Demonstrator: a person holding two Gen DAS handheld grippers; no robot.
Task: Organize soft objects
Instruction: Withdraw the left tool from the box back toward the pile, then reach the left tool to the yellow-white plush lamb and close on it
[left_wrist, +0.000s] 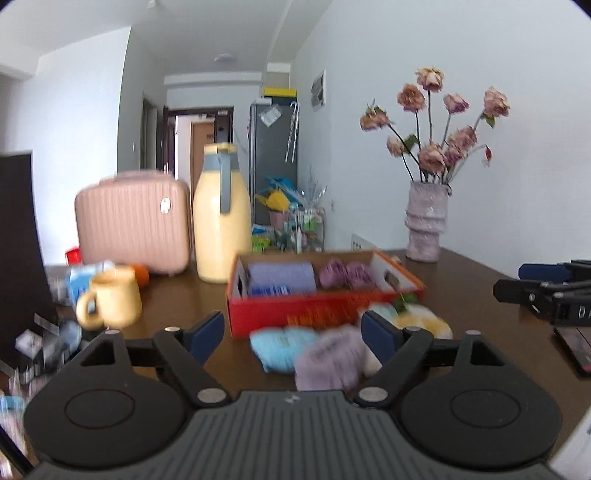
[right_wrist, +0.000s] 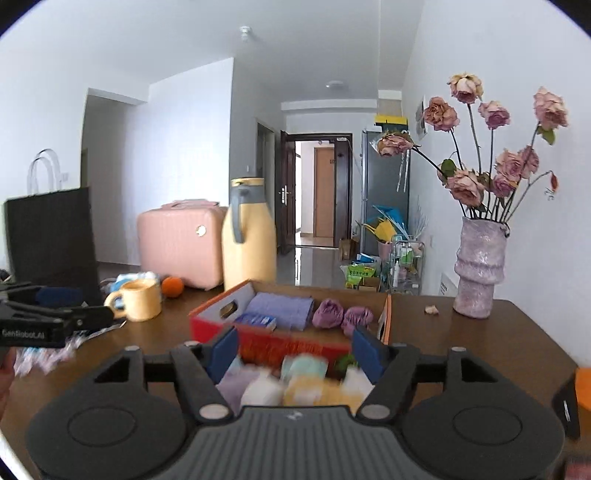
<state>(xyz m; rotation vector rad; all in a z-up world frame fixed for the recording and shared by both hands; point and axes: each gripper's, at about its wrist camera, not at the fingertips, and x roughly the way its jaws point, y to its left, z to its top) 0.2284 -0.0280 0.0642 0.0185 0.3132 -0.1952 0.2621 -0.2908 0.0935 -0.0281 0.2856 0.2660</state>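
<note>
Red card box (left_wrist: 314, 317) is standing mid-table with its top open, so soft things can be dropped in; a lilac towel (left_wrist: 281, 277) and two mauve bundles (left_wrist: 345, 274) are already lying inside. The loose pile (left_wrist: 332, 350) of blue, lilac, yellow and white pieces is lying just before the box, blurred. Left gripper (left_wrist: 291, 334) and right gripper (right_wrist: 293, 349) are both gaping wide, holding nothing, hovering over the pile.

Bright, even daylight; fisheye bends the edges, dark vignette corners, and motion blur smears the near soft objects (left_wrist: 325, 354).
</note>
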